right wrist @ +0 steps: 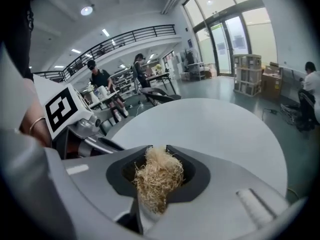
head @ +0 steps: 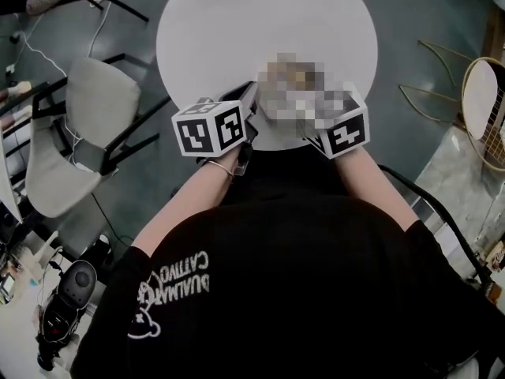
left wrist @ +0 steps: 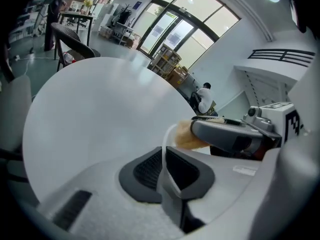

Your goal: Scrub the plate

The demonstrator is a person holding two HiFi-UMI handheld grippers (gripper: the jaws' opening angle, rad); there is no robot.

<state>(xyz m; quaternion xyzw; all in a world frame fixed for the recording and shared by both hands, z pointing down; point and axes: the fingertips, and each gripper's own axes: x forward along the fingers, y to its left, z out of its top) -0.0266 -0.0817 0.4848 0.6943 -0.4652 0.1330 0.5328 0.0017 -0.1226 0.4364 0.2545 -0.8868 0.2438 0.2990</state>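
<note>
The left gripper (left wrist: pixel 164 154) has its jaws drawn narrow onto the rim of a thin white plate (left wrist: pixel 165 138). The plate stands edge-on to that camera, so it shows only as a pale arc rising toward 12 o'clock from the jaw tips. Pinching the rim probably leaves the plate's face free for rubbing and keeps it lifted off the round white bench (head: pixel 237 22).

The right gripper (right wrist: pixel 156 151) is clamped on a straw-coloured fibrous scrubbing pad (right wrist: pixel 159 181), whose loose strands bulge out above and below the jaws. In the left gripper view the pad sits at 1 o'clock of the left jaws, right beside the plate's arc. Whether it is pressing on the plate cannot be made out. The two grippers appear to be brought together so that one steadies the plate while the other works the pad, so the scrub looks under way or about to begin.

In the head view both grippers are at the bench's 6 o'clock edge, close to the person's body. A mosaic patch covers the jaws, plate and pad, so only the gripper views give the grips. The right gripper view shows the pad's texture clearly but not the plate. The left gripper view shows the plate's rim and both tools together.
</note>
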